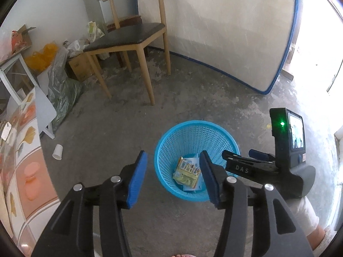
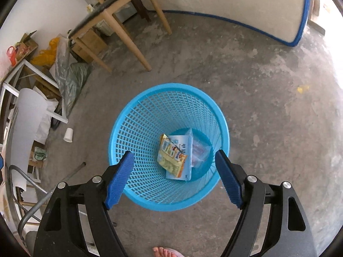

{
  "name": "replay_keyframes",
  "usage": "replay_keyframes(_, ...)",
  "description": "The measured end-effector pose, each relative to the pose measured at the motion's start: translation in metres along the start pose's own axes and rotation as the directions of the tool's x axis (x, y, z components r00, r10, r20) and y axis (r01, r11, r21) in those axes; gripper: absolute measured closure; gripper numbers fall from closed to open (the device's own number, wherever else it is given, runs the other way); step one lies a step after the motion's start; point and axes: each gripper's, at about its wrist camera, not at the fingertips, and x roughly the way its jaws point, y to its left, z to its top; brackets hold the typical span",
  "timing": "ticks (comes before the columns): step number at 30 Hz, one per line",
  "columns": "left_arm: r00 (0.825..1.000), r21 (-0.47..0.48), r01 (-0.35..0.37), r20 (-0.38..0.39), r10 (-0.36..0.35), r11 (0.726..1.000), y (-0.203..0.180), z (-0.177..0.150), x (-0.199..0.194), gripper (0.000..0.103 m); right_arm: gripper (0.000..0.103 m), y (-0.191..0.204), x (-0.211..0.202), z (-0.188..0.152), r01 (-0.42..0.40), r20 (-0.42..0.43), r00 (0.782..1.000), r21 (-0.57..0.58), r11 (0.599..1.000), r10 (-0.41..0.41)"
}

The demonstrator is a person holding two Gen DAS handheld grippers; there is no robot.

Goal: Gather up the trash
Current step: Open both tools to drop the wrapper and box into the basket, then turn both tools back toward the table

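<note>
A blue plastic mesh trash basket (image 1: 169, 137) (image 2: 139, 115) stands on the concrete floor. Inside lie a yellow snack wrapper (image 1: 187, 172) (image 2: 171, 155), a pale blue packet (image 2: 182, 147) and a clear wrapper (image 2: 200, 152). My left gripper (image 1: 173, 160) is open and empty, above the basket's left side. My right gripper (image 2: 174, 160) is open and empty, directly over the basket; it also shows in the left wrist view (image 1: 238, 157) at the right. A white paper cup (image 1: 57, 152) (image 2: 68, 135) lies on the floor to the left.
A wooden chair (image 1: 128, 40) (image 2: 115, 15) stands behind the basket. A white mattress with blue trim (image 1: 235, 32) (image 2: 235, 4) leans against the back. Bags, boxes and frames (image 1: 53, 68) (image 2: 53, 70) pile at the left. A small yellow scrap (image 2: 302, 88) lies on the right floor.
</note>
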Motion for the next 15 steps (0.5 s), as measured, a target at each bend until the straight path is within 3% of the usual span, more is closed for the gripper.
replay_keyframes(8,0.998,-0.026,0.018,0.063,-0.016,0.999,0.012,-0.010,-0.048,0.049,0.027,0.010,-0.058,-0.012,-0.026,0.088,0.996,-0.023,0.999,0.027)
replay_keyframes(15,0.992,-0.080,0.049,0.120,-0.039,0.996,0.035,-0.032,-0.108,0.038,0.016,0.036,-0.126,-0.026,0.014,0.204,0.979,-0.126,0.992,0.012)
